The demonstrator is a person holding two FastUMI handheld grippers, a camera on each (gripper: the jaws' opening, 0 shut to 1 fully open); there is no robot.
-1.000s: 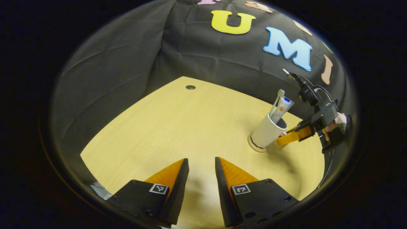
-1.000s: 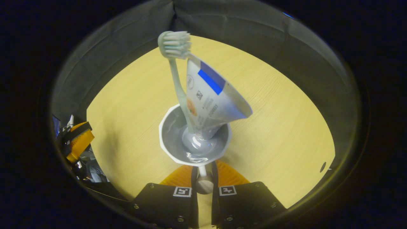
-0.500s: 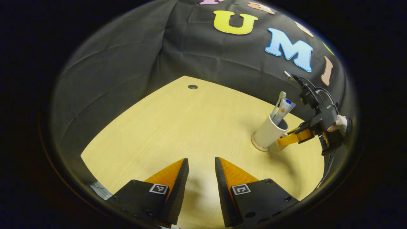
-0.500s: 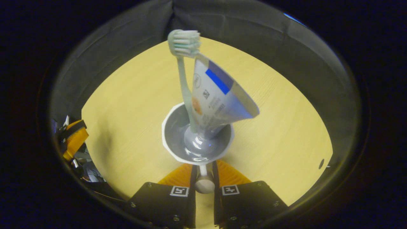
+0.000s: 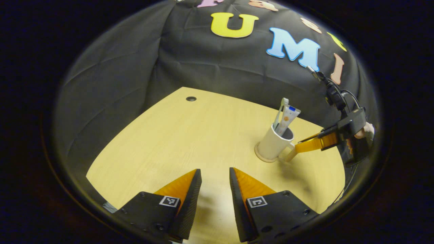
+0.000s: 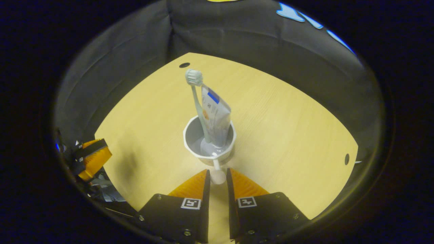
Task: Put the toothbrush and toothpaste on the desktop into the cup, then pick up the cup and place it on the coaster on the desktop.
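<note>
Two items, a pale-green toothbrush (image 6: 195, 98) and white toothpaste tube (image 6: 214, 118), stand in the white ceramic cup (image 6: 192, 137) on a round wooden coaster (image 5: 261, 157); the right gripper (image 6: 217, 173) is released at its handle, and the left gripper (image 5: 215, 176) is parted, empty.

A recording booth: black cloth wall (image 5: 112, 88) wraps closely around the edges of a bare, pale wooden desktop (image 5: 190, 135).

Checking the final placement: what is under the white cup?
A round tan coaster shows as a rim around the base of the white cup; the cup covers the coaster's middle.
</note>
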